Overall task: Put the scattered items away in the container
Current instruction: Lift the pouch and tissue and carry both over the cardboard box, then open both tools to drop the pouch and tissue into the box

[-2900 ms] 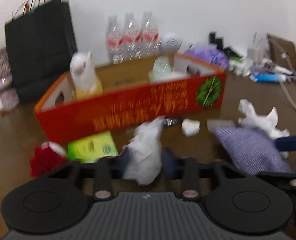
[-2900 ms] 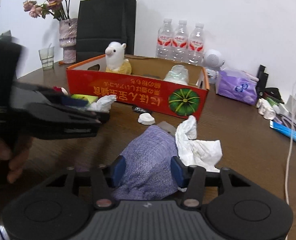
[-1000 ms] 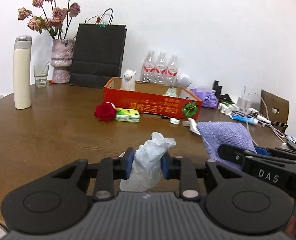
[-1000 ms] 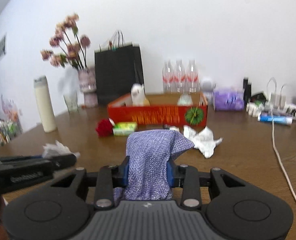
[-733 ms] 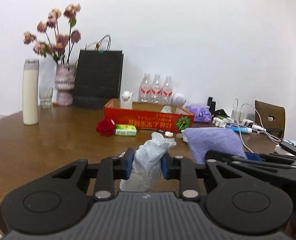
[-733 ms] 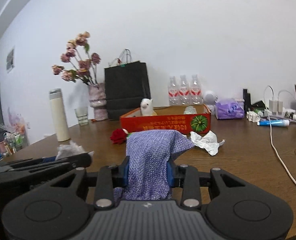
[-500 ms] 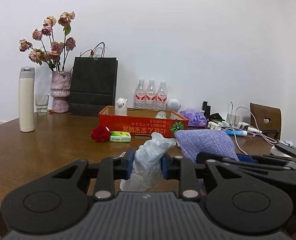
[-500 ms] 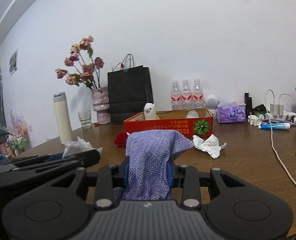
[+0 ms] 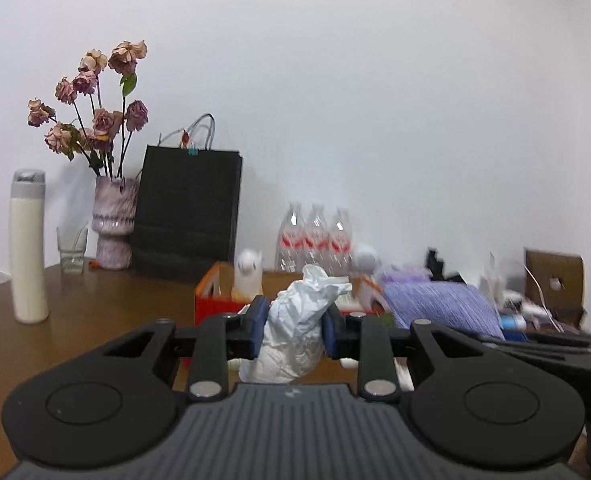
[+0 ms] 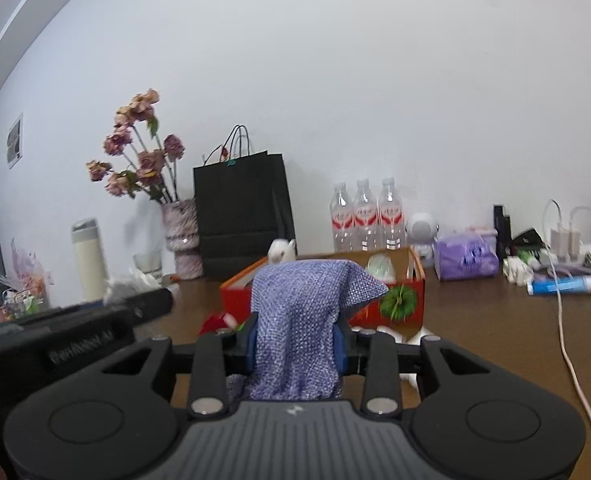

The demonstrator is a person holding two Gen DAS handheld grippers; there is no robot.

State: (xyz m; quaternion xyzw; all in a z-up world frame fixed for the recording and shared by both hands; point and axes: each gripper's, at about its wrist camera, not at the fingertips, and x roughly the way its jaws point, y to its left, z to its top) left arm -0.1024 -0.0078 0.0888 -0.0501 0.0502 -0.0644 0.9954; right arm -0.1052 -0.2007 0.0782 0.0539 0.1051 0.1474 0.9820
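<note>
White wall behind; brown wooden counter point(image 9: 95, 300) carrying clutter along its far edge.

Left wrist view: left claw point(image 9: 293, 332) clamped on a crumpled white tissue wad point(image 9: 299, 332), held above the counter, blue pads pressing both sides. Beyond it, red cardboard box point(image 9: 215, 300), open top, white alpaca plush point(image 9: 249, 272) standing inside at its left end. Purple woven pouch point(image 9: 443, 308) at right, carried by the other claw. Behind the box: three water bottles point(image 9: 315, 240), black paper bag point(image 9: 187, 212), vase of dried roses point(image 9: 111, 220), drinking glass point(image 9: 71, 250), white flask point(image 9: 27, 248). Right part blurred.

Right wrist view: right claw point(image 10: 295, 340) shut tight on the purple woven pouch point(image 10: 299, 320), which flops over to the right. Red cardboard box point(image 10: 399, 304) directly ahead, pumpkin print on its front. A red rose point(image 10: 213, 324) lies on the counter near the box's left front. Left claw point(image 10: 147, 304) at left, level, tissue wad point(image 10: 131, 280) showing at its tip. White cable point(image 10: 567, 340) trails across the counter at right; blue tube point(image 10: 563, 284) and purple tissue pack point(image 10: 465, 258) farther back.
</note>
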